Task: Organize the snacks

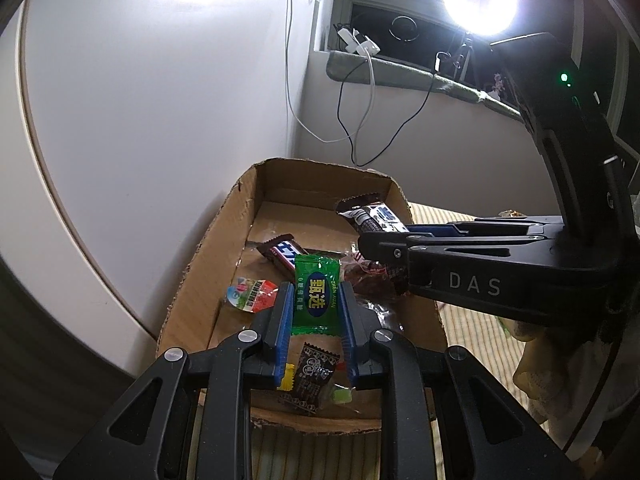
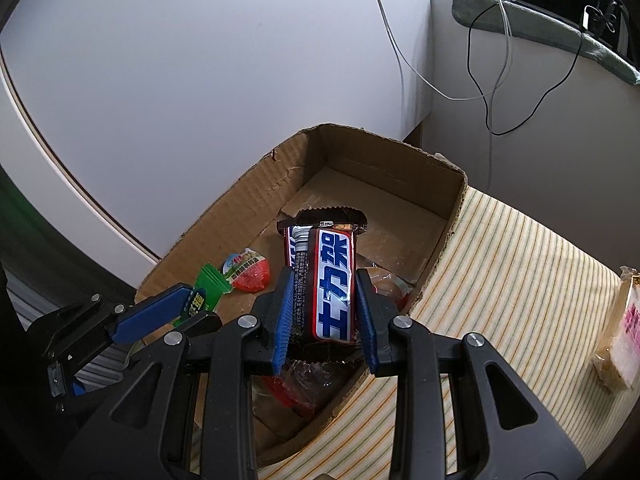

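- Between the blue pads of the left gripper [image 1: 314, 300], nearest its camera, a green crinkle-edged candy sachet [image 1: 316, 294] is pinched. Its long axis runs along the fingers, pointing away into the box; no earlier view tells whether the hold is loosening.
- Just below it, on the floor of the shallow brown cardboard box [image 1: 224, 216], lie a dark brown printed sweet wrapper [image 1: 314, 372] and a small red-and-white jelly cup [image 1: 250, 294].
- Beyond that, a brown chocolate bar with blue lettering [image 1: 286, 252] lies flat on the cardboard.
- Further right and higher, the right gripper [image 2: 326, 308] is clamped on a second brown-and-red chocolate bar [image 2: 332, 284], lengthwise along its fingers, above the box's right half.
- Both loads hang over the box, so the coming move looks like a straight drop; the left sachet seems lower.
- Farthest, a pale packaged biscuit [image 2: 618, 328] lies on the striped mat [image 2: 520, 264], outside the box.
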